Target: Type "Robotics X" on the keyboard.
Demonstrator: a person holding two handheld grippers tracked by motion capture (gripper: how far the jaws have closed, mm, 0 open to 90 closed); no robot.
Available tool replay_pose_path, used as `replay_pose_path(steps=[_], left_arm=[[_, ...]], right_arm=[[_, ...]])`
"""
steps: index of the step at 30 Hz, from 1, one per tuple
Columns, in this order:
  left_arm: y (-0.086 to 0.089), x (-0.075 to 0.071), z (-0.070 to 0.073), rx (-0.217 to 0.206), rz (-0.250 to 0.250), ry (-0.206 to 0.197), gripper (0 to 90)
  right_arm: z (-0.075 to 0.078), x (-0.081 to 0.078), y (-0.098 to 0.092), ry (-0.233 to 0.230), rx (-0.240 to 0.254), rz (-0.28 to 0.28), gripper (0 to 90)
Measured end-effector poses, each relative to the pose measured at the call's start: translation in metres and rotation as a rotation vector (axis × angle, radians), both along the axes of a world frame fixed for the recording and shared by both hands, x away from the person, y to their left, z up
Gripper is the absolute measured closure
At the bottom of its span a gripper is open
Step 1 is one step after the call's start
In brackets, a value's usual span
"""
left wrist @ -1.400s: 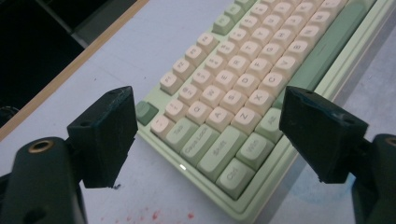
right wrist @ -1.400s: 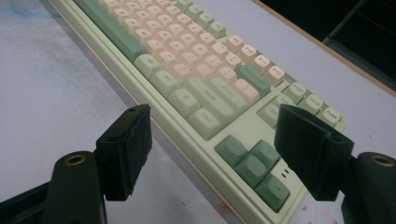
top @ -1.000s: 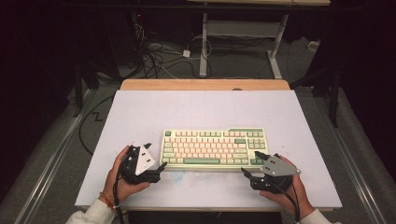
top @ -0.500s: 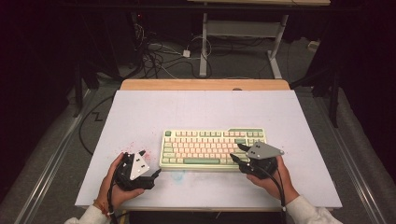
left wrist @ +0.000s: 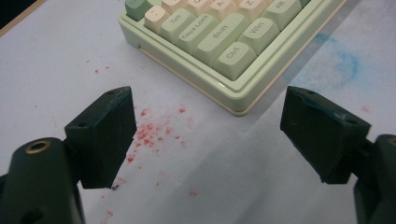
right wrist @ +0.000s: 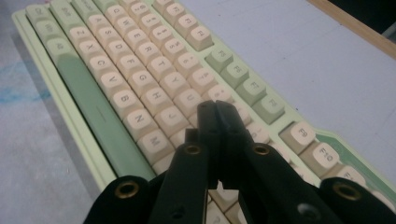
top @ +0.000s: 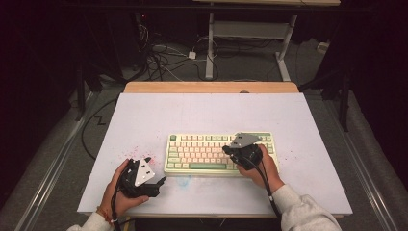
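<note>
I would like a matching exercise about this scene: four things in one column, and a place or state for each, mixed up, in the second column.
Things
1. left gripper
2. right gripper
3. keyboard
4. red specks

Places or states
A. scattered on the white table near the keyboard's Ctrl corner
B. fingers shut together, over the cream keys
C. fingers wide apart, nothing between them
D. pale green case, lying flat on the table

Pairs: 1-C, 2-B, 3-D, 4-A
</note>
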State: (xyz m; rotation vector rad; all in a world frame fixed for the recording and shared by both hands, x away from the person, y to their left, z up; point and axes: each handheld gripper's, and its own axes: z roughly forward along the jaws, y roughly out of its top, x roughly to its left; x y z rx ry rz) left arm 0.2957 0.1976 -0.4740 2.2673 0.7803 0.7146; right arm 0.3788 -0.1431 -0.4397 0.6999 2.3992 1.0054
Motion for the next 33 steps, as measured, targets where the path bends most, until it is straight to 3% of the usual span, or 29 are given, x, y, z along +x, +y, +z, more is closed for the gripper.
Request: replay_pose_path(steps=[8, 15, 24, 27, 29, 33], left_arm=[[0.002, 0.0, 0.0, -0.008, 0.002, 0.006, 17.1], [0.002, 0.001, -0.001, -0.008, -0.002, 0.01, 17.1], [0.002, 0.002, -0.004, 0.01, -0.006, 0.03, 17.1], [0.002, 0.001, -0.005, 0.015, -0.007, 0.035, 17.1], [0.003, -0.001, -0.004, 0.012, -0.008, 0.03, 17.1], [0.005, -0.002, -0.004, 0.01, 0.0, 0.028, 17.1]], right_arm=[[-0.003, 0.015, 0.016, 0.026, -0.03, 0.002, 89.8], [-0.007, 0.02, 0.019, 0.048, -0.057, -0.005, 89.7], [-0.01, 0.021, 0.023, 0.039, -0.077, -0.013, 89.6], [-0.012, 0.023, 0.024, 0.064, -0.092, 0.004, 89.7], [-0.011, 0.021, 0.025, 0.06, -0.1, -0.002, 89.9], [-0.006, 0.018, 0.024, 0.032, -0.068, 0.001, 89.9]])
